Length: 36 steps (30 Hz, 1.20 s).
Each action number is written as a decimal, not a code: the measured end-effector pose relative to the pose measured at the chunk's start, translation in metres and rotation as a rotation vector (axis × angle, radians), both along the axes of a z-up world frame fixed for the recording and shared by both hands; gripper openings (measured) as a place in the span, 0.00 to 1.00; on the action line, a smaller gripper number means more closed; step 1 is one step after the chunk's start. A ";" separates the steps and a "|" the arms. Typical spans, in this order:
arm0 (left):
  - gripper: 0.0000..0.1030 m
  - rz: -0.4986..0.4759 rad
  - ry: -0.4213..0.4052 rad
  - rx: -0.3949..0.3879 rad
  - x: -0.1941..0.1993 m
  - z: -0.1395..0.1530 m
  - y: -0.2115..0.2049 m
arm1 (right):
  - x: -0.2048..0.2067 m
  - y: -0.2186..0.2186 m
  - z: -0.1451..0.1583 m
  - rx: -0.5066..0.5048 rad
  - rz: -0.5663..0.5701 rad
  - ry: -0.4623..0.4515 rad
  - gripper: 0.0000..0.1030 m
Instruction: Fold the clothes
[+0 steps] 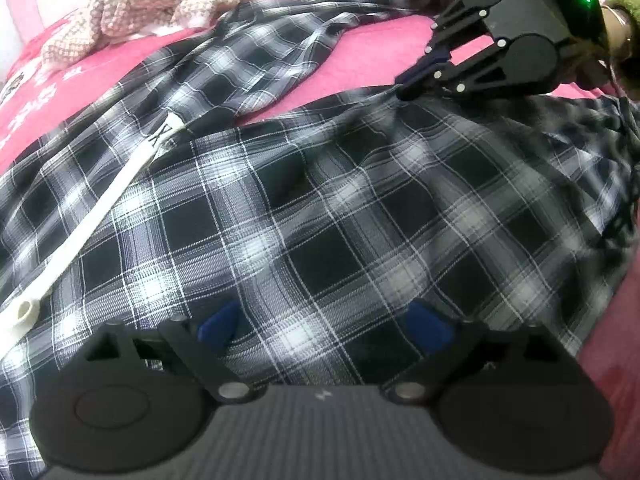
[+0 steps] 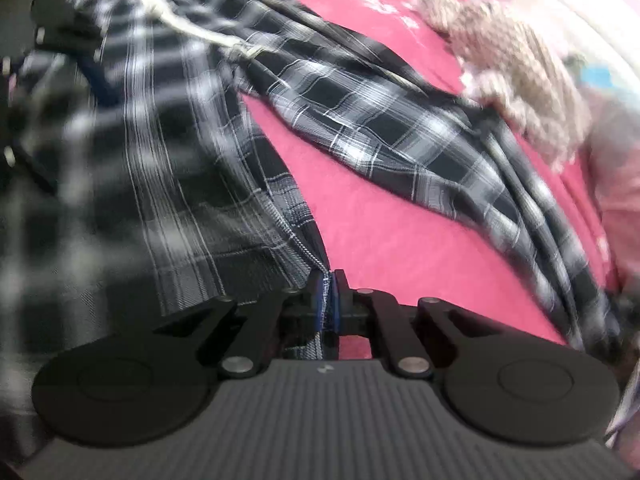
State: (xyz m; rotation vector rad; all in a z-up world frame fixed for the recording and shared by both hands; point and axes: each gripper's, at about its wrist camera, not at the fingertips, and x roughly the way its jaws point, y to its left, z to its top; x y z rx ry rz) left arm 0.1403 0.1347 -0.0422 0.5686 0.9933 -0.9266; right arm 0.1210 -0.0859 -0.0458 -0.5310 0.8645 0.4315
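Observation:
A black-and-white plaid garment (image 1: 320,200) lies spread and wrinkled over a pink bedsheet (image 1: 380,44). A white strap (image 1: 120,188) runs across its left part. My left gripper (image 1: 324,326) hovers close over the cloth, its blue pads (image 1: 218,326) wide apart and open. At the top right my right gripper (image 1: 416,76) is pinching the garment's far edge. In the right wrist view the right gripper (image 2: 329,300) is shut on the plaid garment's (image 2: 180,168) hem, with cloth squeezed between the blue pads. That view is blurred on the left.
A beige knitted garment (image 1: 160,4) is bunched at the far side of the bed, also at the upper right in the right wrist view (image 2: 520,60). A hand with a green cuff (image 1: 620,20) holds the right gripper. Pink sheet (image 2: 380,220) shows between the plaid folds.

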 end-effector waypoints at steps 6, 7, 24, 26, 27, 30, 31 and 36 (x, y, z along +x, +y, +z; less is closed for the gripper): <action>0.93 0.005 -0.005 0.004 -0.004 0.006 0.003 | 0.005 -0.032 0.016 -0.018 -0.175 -0.043 0.35; 0.93 0.005 -0.007 0.004 -0.004 0.007 0.003 | 0.006 -0.039 0.017 -0.045 -0.225 -0.057 0.33; 0.89 -0.119 -0.080 0.067 -0.021 0.033 -0.031 | -0.155 -0.082 0.049 0.217 -0.196 0.115 0.20; 0.89 -0.152 -0.086 0.108 -0.028 0.024 -0.034 | -0.168 -0.094 0.026 0.133 -0.283 0.167 0.19; 0.89 -0.167 -0.089 0.129 -0.031 0.019 -0.036 | -0.174 -0.108 0.018 0.085 -0.365 0.183 0.19; 0.90 -0.163 -0.067 0.155 -0.031 0.014 -0.035 | -0.201 -0.152 0.023 0.057 -0.587 0.186 0.18; 0.89 -0.146 -0.050 0.157 -0.028 0.016 -0.033 | -0.209 -0.164 0.027 0.051 -0.649 0.183 0.18; 0.87 -0.174 -0.131 0.121 -0.018 0.038 -0.067 | -0.244 -0.189 0.059 0.059 -0.789 0.125 0.19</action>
